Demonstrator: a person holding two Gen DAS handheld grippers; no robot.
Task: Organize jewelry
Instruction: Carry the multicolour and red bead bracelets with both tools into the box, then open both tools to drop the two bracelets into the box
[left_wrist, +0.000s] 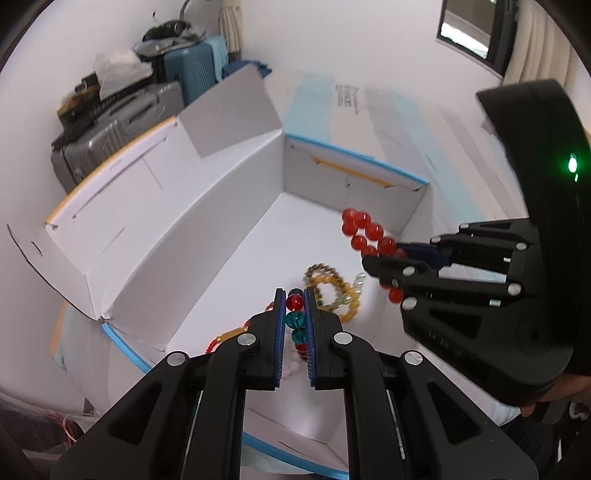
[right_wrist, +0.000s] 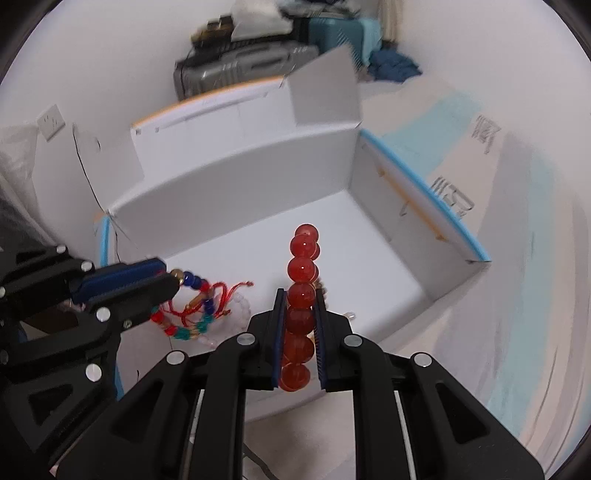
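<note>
Two tongs hung over the open white cardboard box (right_wrist: 236, 177), left tongs (left_wrist: 295, 306) clenched on a multicoloured glass-bead bracelet (left_wrist: 295, 321), right tongs (right_wrist: 300, 314) on a string of large red round beads (right_wrist: 303, 269), apparently for setting down apart

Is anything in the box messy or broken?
Nothing looks broken. The yellow bracelet lies in a loose heap on the floor of the white box. The left tool grips a multicolored bracelet, and the right tool grips a red bead bracelet.
</note>
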